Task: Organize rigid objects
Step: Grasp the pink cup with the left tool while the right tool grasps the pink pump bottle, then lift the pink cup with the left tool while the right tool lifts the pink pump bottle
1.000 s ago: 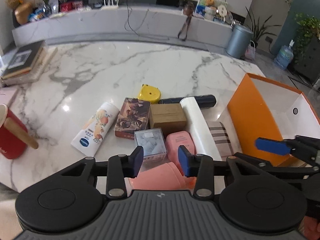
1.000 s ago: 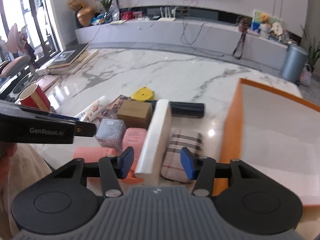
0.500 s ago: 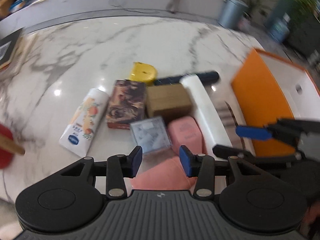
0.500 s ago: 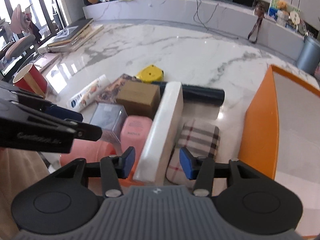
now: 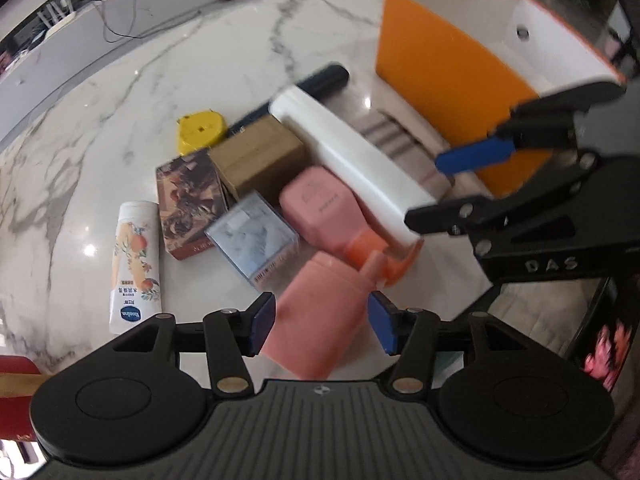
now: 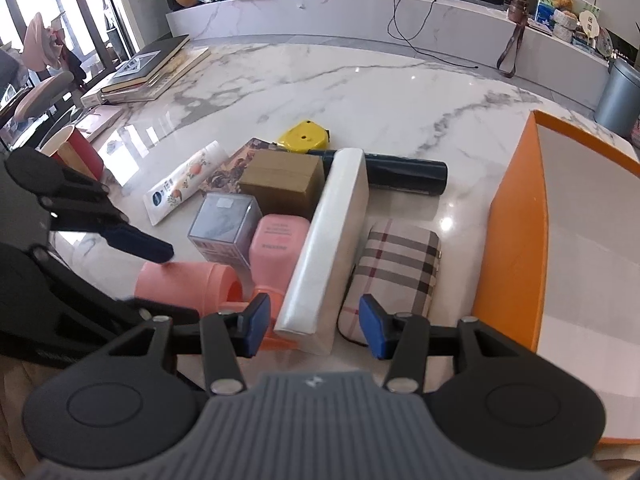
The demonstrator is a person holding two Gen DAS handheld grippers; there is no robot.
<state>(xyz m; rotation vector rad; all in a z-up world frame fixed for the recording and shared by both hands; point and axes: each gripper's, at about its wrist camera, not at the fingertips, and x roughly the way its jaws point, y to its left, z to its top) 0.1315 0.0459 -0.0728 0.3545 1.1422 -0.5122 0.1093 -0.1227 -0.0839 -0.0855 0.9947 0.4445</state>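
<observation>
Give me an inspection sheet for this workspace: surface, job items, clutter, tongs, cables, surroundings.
Surface: white marble table, glossy.
Job's things: open orange box on the right; beside it a plaid case, long white box, dark tube, brown box, yellow tape measure, pink bottle, clear box, lotion tube, pink cup on its side.
Clutter: stacked books, red cup.
Tongs: left gripper open around the pink cup; right gripper open at the white box's near end.
Cables: black cord from the ledge.
Surroundings: grey bin, shelf ornaments.
</observation>
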